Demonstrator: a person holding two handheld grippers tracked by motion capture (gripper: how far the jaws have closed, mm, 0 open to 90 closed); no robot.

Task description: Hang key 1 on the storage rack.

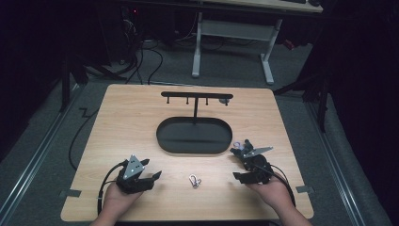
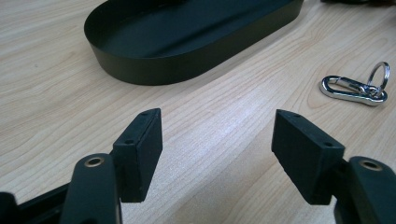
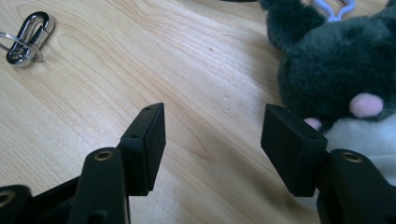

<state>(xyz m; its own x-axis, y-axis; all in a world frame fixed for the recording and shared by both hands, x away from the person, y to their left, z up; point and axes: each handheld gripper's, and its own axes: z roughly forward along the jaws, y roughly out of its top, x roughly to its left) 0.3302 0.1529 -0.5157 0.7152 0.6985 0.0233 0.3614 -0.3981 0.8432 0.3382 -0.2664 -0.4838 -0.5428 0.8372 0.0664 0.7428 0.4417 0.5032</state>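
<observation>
In front of the oval tray (image 1: 194,136), near the table edge, both hands rest with their grippers aimed inward. Left gripper (image 2: 217,140): jaws wide, nothing between them, parked left-front of the tray, looks idle. Right gripper (image 3: 212,140): jaws well apart, bare wood between them, right-front of the tray. Plush keychain toy (image 3: 336,70) lies just right of that gripper's right pad (image 3: 292,140), by the tray's right end, not gripped; can't tell if the pad touches fur. Its pale clip (image 3: 334,7) points toward the tray, likely for hanging on the hook stand (image 1: 195,96) rising from the tray. Metal carabiner keyring (image 1: 194,180) lies straight in front of the tray, between the grippers, within either's reach.
</observation>
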